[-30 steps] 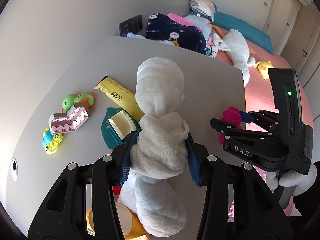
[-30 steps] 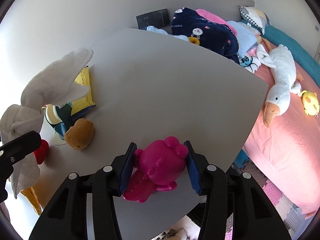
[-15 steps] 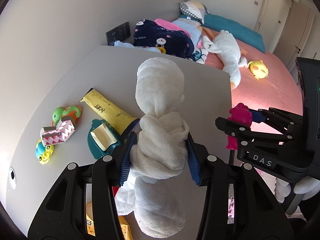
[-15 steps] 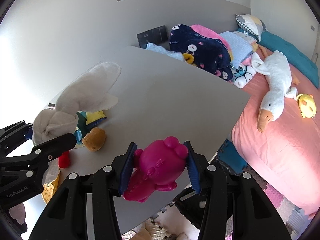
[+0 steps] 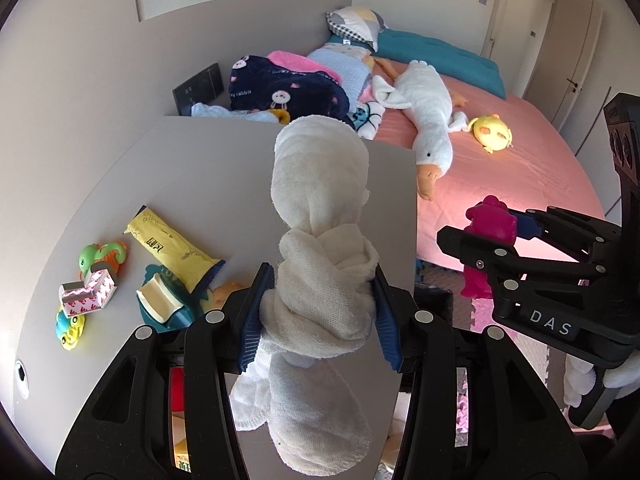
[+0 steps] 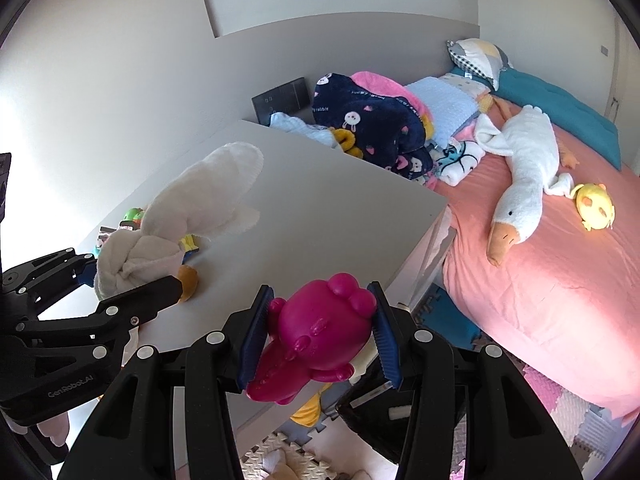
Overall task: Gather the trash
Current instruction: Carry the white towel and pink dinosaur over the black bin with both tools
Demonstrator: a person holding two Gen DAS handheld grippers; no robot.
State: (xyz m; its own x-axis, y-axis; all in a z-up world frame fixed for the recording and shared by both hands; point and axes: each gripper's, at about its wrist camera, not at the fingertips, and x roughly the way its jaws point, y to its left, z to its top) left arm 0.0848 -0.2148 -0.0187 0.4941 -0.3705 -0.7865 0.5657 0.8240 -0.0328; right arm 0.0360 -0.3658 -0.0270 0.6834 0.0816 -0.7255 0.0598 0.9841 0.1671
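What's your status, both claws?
Left claw shut on towel. Right claw shut on pink toy, both held above table. Nothing blocking.

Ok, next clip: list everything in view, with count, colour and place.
towel: 1, white, knotted, in left tongs
toy: 1, magenta, in right tongs
table: 1, grey, beside bed
pack: 1, yellow, on table
dish: 1, teal, on table by pack
box: 1, red-white, table's left
small toys: 2, green and yellow-blue, by box
goose: 1, white, on bed
chick: 1, yellow, by goose
bed: 1, pink sheet
blanket: 1, navy, bedhead
left tongs: shut on towel
right tongs: shut on toy
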